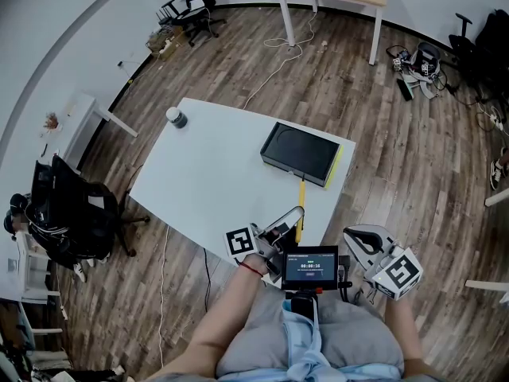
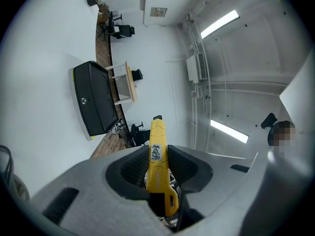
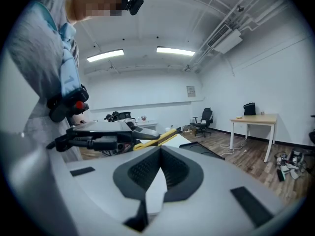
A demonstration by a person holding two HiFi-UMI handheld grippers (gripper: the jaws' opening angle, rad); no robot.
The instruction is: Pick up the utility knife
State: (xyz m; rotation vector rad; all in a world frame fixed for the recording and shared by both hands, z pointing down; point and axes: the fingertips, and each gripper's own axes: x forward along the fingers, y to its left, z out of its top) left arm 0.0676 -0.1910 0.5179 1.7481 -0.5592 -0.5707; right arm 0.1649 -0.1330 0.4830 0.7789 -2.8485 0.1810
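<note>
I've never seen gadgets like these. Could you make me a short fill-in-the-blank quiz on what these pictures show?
1. The left gripper is shut on a ____ plastic utility knife.
2. The right gripper has its jaws together, with ____ between them.
3. The flat black rectangular case lies on the ____ table.

Missing words: yellow; nothing; white.
</note>
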